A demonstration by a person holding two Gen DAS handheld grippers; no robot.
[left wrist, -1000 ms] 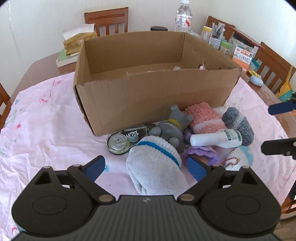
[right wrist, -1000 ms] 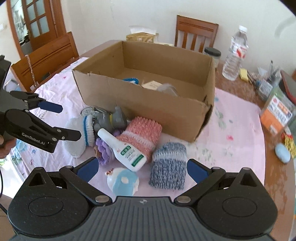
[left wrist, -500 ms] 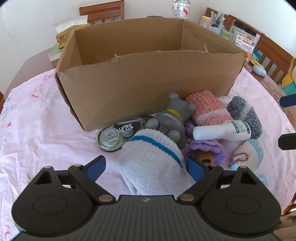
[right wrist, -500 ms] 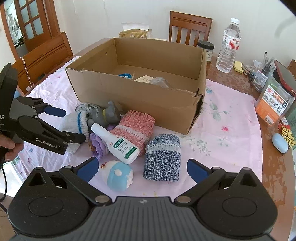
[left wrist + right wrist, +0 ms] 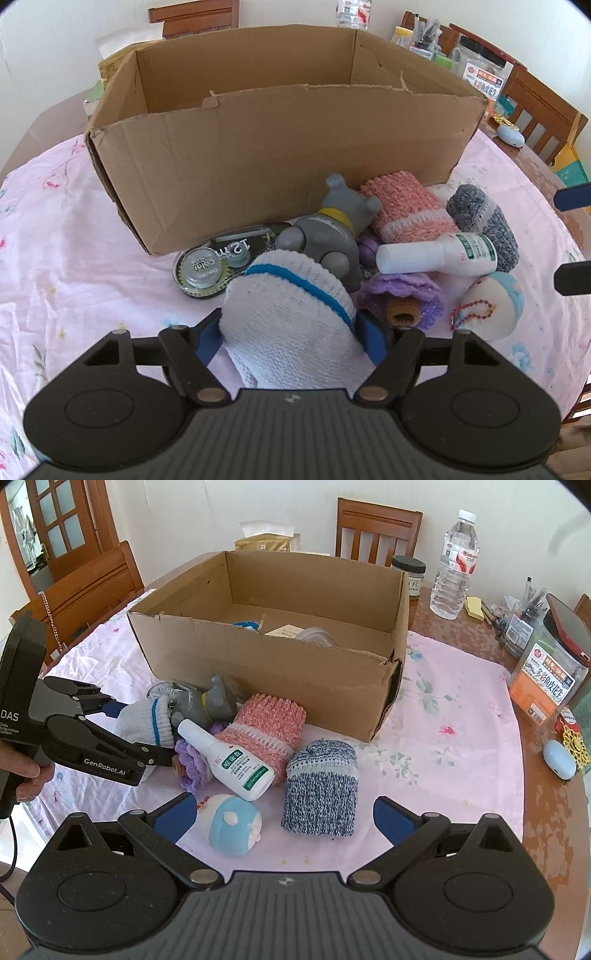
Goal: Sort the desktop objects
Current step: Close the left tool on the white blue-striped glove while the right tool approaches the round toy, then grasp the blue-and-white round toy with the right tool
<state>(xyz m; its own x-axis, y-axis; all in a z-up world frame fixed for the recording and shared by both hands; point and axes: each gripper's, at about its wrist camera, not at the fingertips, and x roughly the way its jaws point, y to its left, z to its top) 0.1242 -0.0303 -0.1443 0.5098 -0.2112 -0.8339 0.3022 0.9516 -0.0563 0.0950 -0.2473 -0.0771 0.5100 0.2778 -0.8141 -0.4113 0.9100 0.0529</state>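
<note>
A white sock with a blue stripe (image 5: 288, 317) lies on the pink cloth in front of the cardboard box (image 5: 277, 147). My left gripper (image 5: 290, 332) is closing on it, and both blue pads touch its sides. Behind it lie a grey toy (image 5: 332, 236), a correction tape (image 5: 210, 266), a pink knitted roll (image 5: 402, 206), a white bottle (image 5: 439, 253) and a purple crochet piece (image 5: 402, 291). My right gripper (image 5: 284, 812) stands open just above the cloth, with a blue-grey knitted roll (image 5: 321, 786) and a blue-white plush ball (image 5: 234, 823) in front of it.
The box (image 5: 258, 657) holds a few small items. At the table's far right stand a water bottle (image 5: 456, 565), a dark jar (image 5: 408, 572), a snack tub (image 5: 546, 679) and a pale blue case (image 5: 559, 758). Wooden chairs ring the table.
The left gripper's jaws have come together from wide apart onto the white sock, and it has sunk slightly toward it. The right gripper has barely moved.
</note>
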